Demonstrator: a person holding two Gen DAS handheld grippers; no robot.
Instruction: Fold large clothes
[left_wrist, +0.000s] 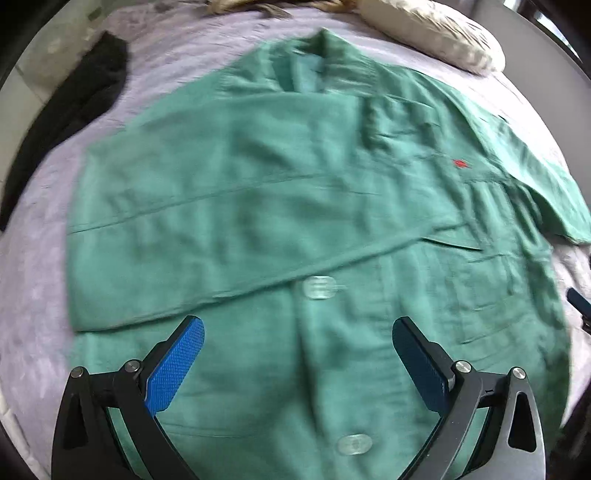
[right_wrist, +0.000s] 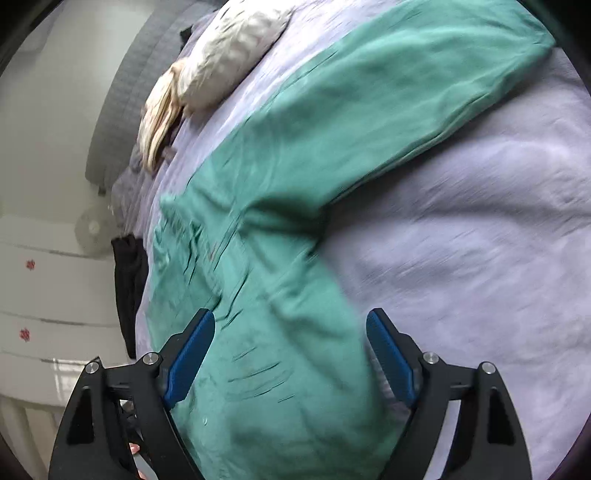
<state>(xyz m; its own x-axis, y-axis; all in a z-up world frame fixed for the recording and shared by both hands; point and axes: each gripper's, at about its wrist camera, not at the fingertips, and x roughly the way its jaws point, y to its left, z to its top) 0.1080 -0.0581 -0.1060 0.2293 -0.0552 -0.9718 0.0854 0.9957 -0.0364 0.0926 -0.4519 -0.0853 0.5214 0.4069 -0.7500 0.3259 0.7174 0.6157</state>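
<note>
- Shirt (left_wrist: 280, 206) first: big green button-up in a soft, slightly crinkly woven fabric, spread front-up on the bed (left_wrist: 44, 273). One sleeve is folded across the chest as a broad flat band, and the collar points toward the far end of the bed.
- Clear plastic buttons (left_wrist: 318, 288) run down the placket, and there's a small red embroidered mark (left_wrist: 461, 164) on the chest. Patch-pocket seams show on the side nearest the right edge of the left wrist view.
- Right wrist view gets the other sleeve (right_wrist: 406, 85), a long rounded tube of green stretching out over the sheet, with fine creases where it meets the body.
- Bedsheet is pale lavender, a bit rumpled, kinda blurry in both views.
- Left gripper (left_wrist: 297, 332) hovers over the lower front of the shirt, jaws spread wide, nothing between them. Blue textured pads (left_wrist: 177, 365) on black angular arms.
- Right gripper (right_wrist: 290, 325) is also wide open and empty, above the shirt's side near the sleeve joint.
- Cream puffy quilted thing (left_wrist: 432, 29) lies at the head end; can't tell if it's a pillow or a jacket.
- Dark, limp garment (left_wrist: 74, 103) lies along the bed's edge, well apart from the shirt.
</note>
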